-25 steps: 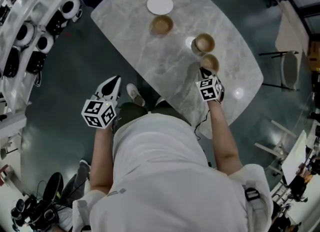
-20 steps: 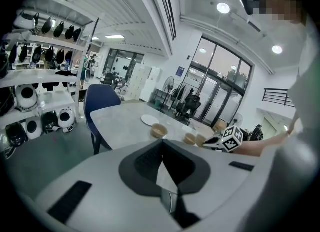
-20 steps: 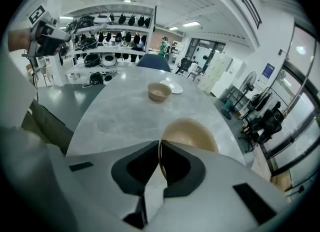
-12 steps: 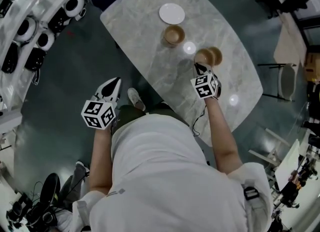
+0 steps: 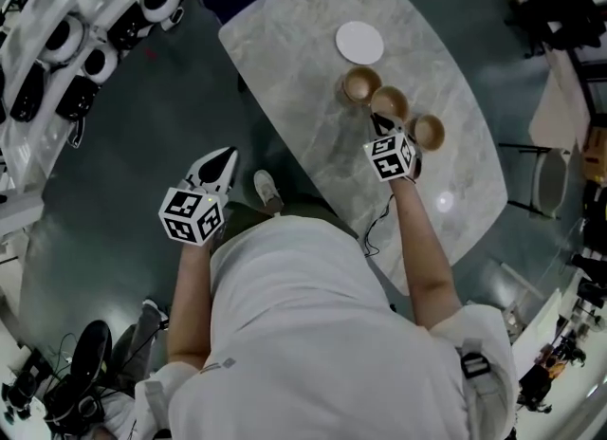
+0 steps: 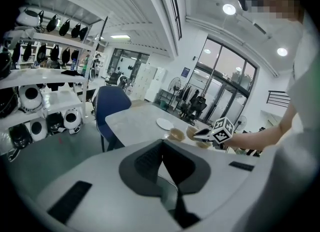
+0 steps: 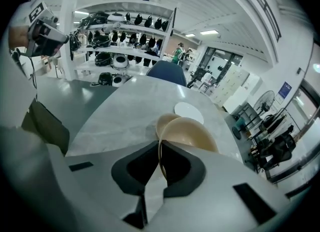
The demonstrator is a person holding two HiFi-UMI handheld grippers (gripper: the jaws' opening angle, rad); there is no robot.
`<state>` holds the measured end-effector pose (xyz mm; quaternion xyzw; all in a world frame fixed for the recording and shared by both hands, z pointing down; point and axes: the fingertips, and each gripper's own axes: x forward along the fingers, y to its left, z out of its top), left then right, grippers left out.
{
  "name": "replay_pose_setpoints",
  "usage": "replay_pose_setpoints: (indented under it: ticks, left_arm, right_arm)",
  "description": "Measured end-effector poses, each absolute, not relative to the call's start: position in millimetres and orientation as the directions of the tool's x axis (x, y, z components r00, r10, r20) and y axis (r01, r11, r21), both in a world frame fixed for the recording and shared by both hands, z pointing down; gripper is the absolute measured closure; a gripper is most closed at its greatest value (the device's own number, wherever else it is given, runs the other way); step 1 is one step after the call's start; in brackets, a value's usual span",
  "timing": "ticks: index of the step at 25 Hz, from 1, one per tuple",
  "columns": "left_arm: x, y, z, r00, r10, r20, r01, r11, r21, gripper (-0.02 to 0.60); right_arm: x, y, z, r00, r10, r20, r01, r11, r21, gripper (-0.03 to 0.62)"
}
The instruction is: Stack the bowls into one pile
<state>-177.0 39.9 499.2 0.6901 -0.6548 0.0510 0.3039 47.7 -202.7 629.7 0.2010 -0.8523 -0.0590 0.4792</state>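
Three tan bowls are on or over the grey marble table (image 5: 294,68). My right gripper (image 5: 382,126) is shut on the rim of the middle bowl (image 5: 389,103) and holds it tilted just above the tabletop. In the right gripper view this held bowl (image 7: 195,132) fills the space past the jaws (image 7: 160,148), with the far bowl (image 7: 164,119) right behind it. That far bowl (image 5: 361,83) stands near a white plate (image 5: 359,42). The third bowl (image 5: 427,131) rests to the right of the gripper. My left gripper (image 5: 218,165) hangs shut and empty over the floor, left of the table (image 6: 162,145).
White shelves with helmets and round robot heads (image 5: 66,40) line the left side. A blue chair (image 6: 111,108) stands at the table's far end. Metal chairs (image 5: 545,144) stand to the right. The person's shoe (image 5: 267,190) is by the table's near edge.
My right gripper has carried its bowl away from the right-hand bowl, toward the far bowl by the plate. The left gripper stays beside the body, shut.
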Motion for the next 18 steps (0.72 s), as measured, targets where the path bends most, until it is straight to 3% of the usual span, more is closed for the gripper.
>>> replay_pose_setpoints:
  ticks: [18]
  left_arm:
    - [-222.9, 50.3, 513.7, 0.064, -0.852, 0.520, -0.925, 0.145, 0.350, 0.579]
  right_arm:
    - [-17.5, -231.4, 667.6, -0.455, -0.323, 0.830, -0.218, 0.944, 0.248, 0.565]
